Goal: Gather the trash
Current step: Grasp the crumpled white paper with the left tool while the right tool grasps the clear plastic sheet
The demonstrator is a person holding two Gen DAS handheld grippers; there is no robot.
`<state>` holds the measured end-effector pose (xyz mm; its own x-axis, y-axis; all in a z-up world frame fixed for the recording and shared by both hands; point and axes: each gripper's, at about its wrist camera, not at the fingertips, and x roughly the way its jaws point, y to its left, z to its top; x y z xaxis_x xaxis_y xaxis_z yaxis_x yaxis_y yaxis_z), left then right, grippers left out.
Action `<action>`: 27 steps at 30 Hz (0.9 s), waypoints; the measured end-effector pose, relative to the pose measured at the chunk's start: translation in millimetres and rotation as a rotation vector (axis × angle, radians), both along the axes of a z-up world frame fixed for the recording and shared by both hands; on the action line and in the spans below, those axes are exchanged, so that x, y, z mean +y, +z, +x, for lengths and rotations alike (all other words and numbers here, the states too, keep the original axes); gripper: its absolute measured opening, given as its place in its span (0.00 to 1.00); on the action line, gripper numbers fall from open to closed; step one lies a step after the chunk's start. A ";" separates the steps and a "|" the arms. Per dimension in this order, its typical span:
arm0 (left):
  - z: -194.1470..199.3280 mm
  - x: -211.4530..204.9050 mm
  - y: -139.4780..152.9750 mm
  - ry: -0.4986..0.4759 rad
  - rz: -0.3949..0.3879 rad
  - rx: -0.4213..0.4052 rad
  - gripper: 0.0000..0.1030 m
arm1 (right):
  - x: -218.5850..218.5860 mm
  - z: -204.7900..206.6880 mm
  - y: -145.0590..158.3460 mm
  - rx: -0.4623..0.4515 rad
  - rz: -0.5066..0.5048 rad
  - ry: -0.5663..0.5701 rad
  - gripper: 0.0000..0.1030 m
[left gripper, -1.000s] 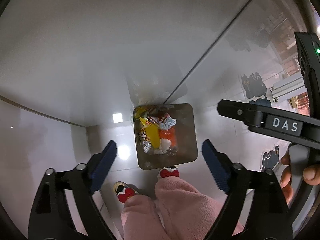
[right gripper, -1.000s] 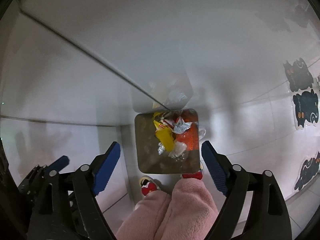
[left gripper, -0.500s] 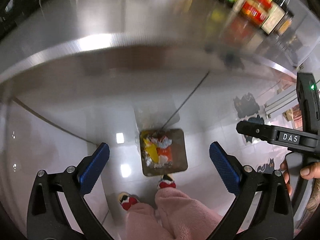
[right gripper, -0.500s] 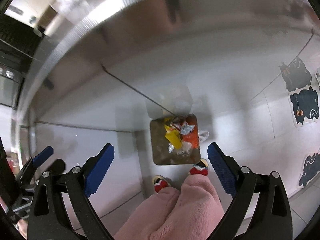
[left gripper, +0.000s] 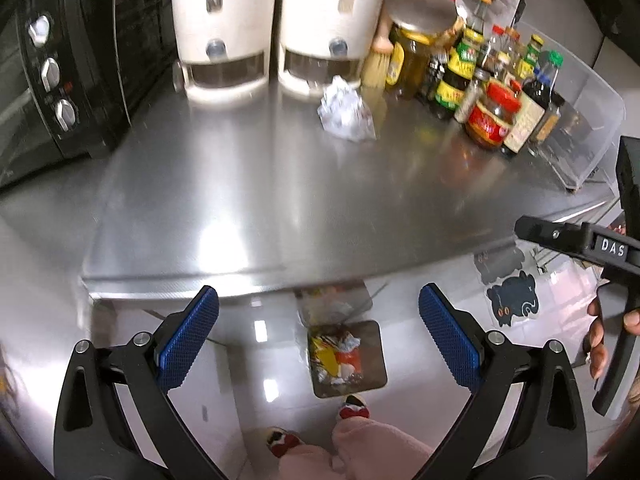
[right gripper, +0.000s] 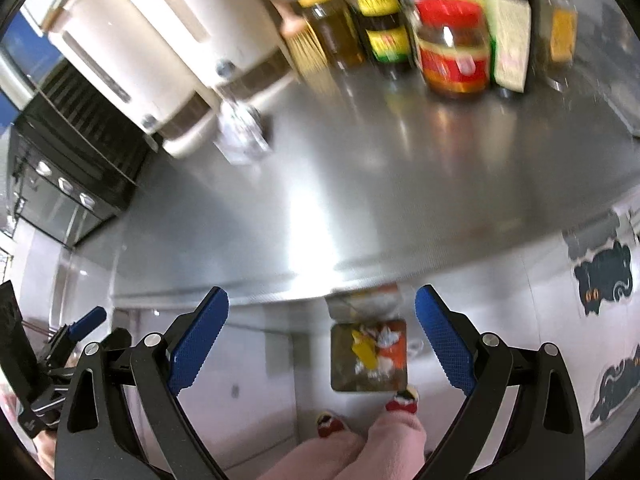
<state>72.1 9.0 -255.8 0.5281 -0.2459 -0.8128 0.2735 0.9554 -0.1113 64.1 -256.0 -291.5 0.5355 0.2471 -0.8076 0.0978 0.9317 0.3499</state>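
Left gripper (left gripper: 318, 340) jaws wide apart, nothing btwn them, held above the steel counter (left gripper: 280, 200) front edge. Right gripper (right gripper: 320, 338) likewise spread w/ nothing held. Below both, on the floor, a square trash bin (left gripper: 374, 376) w/ yellow, orange & silver wrappers (left gripper: 334, 356) inside, just ahead of the person's slippers. Further out on the counter, a crumpled foil/paper wad (left gripper: 346, 114) lies near the right-hand white canister (left gripper: 324, 20), beside a brush & the sauce jars (left gripper: 490, 114). Black oven (left gripper: 60, 64) far left
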 end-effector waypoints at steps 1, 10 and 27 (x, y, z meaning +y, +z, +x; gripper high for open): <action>2.7 1.4 6.3 0.002 0.003 -0.009 0.92 | 1.2 3.9 6.9 -0.013 -0.003 0.001 0.92; 36.2 14.2 37.8 0.025 0.004 -0.065 0.92 | 16.6 46.1 40.7 -0.072 -0.032 0.042 0.92; 134.9 29.6 16.3 0.112 0.019 -0.019 0.92 | 79.3 172.4 2.1 -0.015 -0.088 0.175 0.91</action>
<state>207.0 38.6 -239.5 0.5667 -0.1693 -0.8064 0.1673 0.9819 -0.0886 236.5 -176.8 -289.4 0.5031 0.2663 -0.8222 -0.0727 0.9610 0.2668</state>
